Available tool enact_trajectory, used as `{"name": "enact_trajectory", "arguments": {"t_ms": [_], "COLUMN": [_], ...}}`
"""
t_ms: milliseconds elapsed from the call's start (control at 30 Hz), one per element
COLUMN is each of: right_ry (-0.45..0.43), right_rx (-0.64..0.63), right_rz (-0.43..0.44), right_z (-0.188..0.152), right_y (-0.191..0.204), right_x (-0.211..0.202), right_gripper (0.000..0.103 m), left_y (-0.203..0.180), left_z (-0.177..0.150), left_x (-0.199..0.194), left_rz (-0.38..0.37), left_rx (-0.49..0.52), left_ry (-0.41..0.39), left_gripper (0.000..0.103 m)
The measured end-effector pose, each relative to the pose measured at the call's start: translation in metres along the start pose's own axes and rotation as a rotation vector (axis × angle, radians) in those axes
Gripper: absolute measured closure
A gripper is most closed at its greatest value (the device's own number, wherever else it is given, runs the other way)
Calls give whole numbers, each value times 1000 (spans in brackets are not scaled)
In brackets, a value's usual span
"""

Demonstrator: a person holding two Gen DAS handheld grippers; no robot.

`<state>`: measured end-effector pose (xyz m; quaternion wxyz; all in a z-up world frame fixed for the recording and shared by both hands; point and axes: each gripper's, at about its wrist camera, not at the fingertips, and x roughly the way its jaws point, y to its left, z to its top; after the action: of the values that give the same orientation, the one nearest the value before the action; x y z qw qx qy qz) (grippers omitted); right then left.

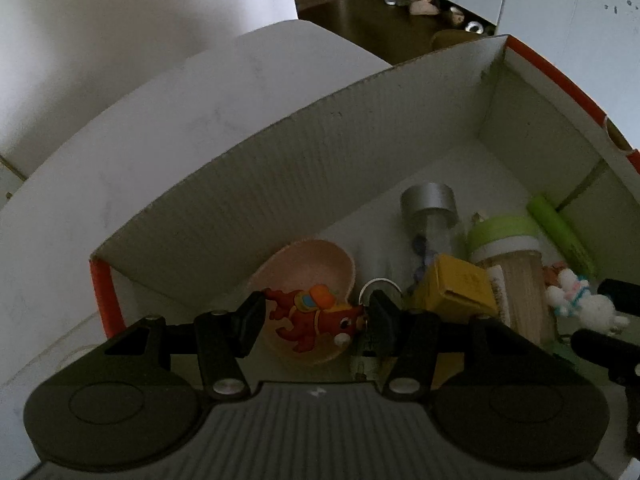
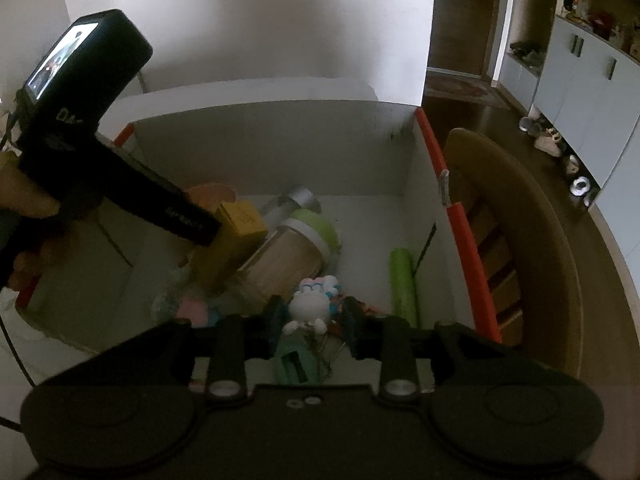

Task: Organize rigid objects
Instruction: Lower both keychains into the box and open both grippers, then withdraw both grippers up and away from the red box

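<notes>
Both hand-held grippers over the cardboard box (image 1: 280, 168) — each pinching a toy.

Left hand-held gripper (image 1: 316, 318) clamps red horse figure (image 1: 316, 316), lower centre; right hand-held gripper (image 2: 314, 318) clamps white bunny figure (image 2: 310, 306) — lower centre.

Left gripper (image 1: 316, 318) hangs low, both fingers pinched in on a red toy horse (image 1: 316, 316), one pad at its tail end, the other at its nose. Right gripper (image 2: 310, 322) sits alongside, jaws closed on a white bunny figure (image 2: 310, 306) (its fingertips also show at the right edge of the left wrist view). The person's left hand (image 2: 28, 200) wraps the left tool's handle, wrist angled downward.
</notes>
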<state>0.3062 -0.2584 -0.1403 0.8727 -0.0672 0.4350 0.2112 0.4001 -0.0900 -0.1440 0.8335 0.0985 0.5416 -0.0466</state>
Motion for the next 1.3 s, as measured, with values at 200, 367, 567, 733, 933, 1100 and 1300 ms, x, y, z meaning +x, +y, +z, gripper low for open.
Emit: {"name": "enact_trajectory", "arguments": {"t_ms": [200,367,567,733,933,1100,1300], "right_ry": [-27,-49,-75,-102,-155,-194,-243], "right_rx": [26,46,61,69,92,108,144], "right_rz": [6,16,27,33,31,35,24], "right_z": [1,-1,-1,-3,0,1,-2], "right_y": [-7,-15,-14,-11,0,12,27], "right_x": [-9,-20,-33,-46,-62,-78,-97], "right_gripper": [54,52,51,50,40,38,25], "left_y": [-9,-15,-11,-4,2,9,21], "left_z": [-10,-16,-24,-33,-51,-66,-87], "left_x": [-6,-22,-48,-64,-90,-111,-143], "left_rz": [0,7,-8,-14,-36,-62,-100], "left_rx": [36,49,22,0,-20,-25,-16], "left_ry": [7,-37,-106,-160,-227,-295,-367], "left_gripper": [44,43,35,35,35,31,30]}}
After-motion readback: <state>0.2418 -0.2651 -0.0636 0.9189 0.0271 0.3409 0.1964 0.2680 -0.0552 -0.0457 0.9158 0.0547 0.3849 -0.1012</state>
